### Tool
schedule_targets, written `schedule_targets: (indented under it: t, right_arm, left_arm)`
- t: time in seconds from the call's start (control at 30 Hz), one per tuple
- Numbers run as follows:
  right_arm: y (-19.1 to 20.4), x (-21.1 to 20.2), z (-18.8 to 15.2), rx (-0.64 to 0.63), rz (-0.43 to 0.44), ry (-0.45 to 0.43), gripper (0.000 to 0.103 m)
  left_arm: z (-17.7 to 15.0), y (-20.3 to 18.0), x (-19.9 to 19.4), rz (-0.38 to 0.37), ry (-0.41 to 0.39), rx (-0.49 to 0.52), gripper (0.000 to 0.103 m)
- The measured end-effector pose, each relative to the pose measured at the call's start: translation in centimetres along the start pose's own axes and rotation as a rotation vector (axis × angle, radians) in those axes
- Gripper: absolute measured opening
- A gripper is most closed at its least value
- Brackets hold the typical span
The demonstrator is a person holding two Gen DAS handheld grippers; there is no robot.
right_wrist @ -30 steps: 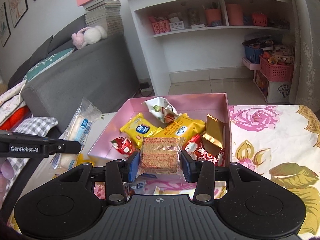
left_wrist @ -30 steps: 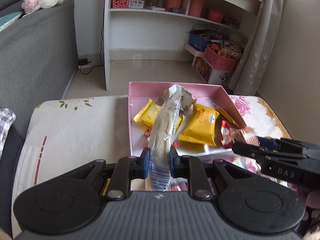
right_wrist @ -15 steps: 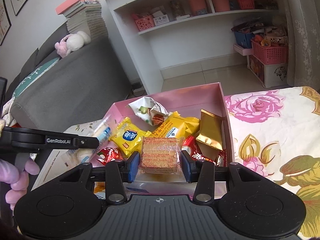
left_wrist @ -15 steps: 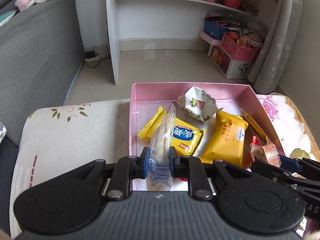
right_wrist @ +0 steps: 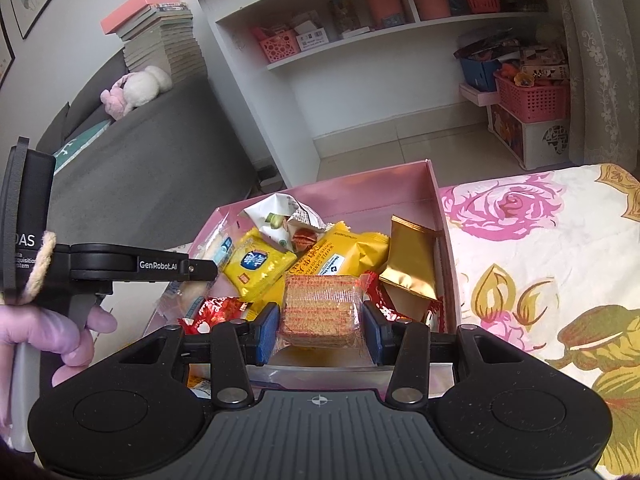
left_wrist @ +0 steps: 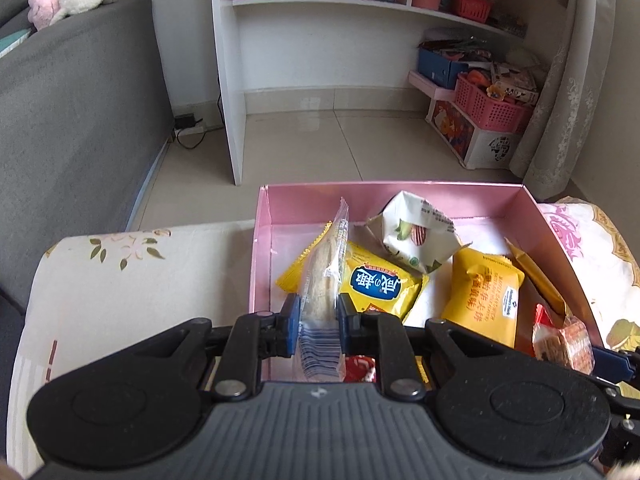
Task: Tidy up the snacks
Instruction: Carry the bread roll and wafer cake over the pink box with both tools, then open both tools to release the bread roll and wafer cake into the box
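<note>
Snacks fill the pink box (left_wrist: 400, 194) on the floral-covered worktop (right_wrist: 540, 248). Our left tongs (left_wrist: 319, 314) are nearly closed, pinching a slim clear-wrapped biscuit pack (left_wrist: 325, 268) upright over the box's near left corner. Our right tongs (right_wrist: 320, 330) stand about half open, clamping a square wafer pack (right_wrist: 320, 304) above the near edge, over yellow packets (right_wrist: 260, 264) and a gold pouch (right_wrist: 410, 256).

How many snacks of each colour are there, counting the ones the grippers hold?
Yellow plastic packets: 2
Red wrappers: 2
White crumpled packet: 1
Gold foil packet: 1
Clear wrappers: 2, pale biscuit packet in left gripper, brown cracker block in right gripper
Total: 8
</note>
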State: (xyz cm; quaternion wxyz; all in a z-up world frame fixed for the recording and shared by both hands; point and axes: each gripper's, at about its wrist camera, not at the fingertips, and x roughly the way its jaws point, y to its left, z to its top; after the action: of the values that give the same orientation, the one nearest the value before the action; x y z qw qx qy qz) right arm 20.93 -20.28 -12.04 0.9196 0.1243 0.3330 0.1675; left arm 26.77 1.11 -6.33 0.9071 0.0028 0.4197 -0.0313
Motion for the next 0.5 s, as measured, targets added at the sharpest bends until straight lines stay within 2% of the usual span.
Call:
schedule_targets:
  t: [0.1, 0.13, 0.17, 0.2, 0.23, 0.27, 0.5]
  right_arm:
    - [0.0, -0.1, 0.1, 0.001, -0.002, -0.004, 0.046]
    - [-0.1, -0.2, 0.1, 0.005, -0.002, -0.006, 0.052]
    - [-0.2, -0.2, 0.2, 0.015, -0.004, -0.008, 0.055]
    - [-0.3, -0.4, 0.3, 0.026, 0.002, -0.014, 0.063]
    - [-0.4, -0.6, 0.4, 0.039, 0.009, -0.020, 0.072]
    - [-0.7, -0.8, 0.5, 0.056, 0.021, -0.024, 0.074]
    - [-0.8, -1.9, 1.0, 0.070, 0.041, -0.038, 0.081]
  left_arm:
    - [0.0, 0.0, -0.1, -0.005, -0.012, 0.006, 0.019]
    - [0.0, 0.0, -0.2, -0.004, -0.017, 0.010, 0.021]
    - [-0.1, -0.1, -0.4, -0.004, -0.026, 0.012, 0.027]
    - [-0.2, -0.1, -0.6, -0.010, -0.031, 0.013, 0.038]
    - [-0.2, 0.0, -0.9, -0.018, -0.034, 0.014, 0.043]
    - [-0.2, 0.0, -1.1, -0.025, -0.037, 0.015, 0.051]
    - [-0.4, 0.3, -2.9, -0.040, -0.048, 0.036, 0.064]
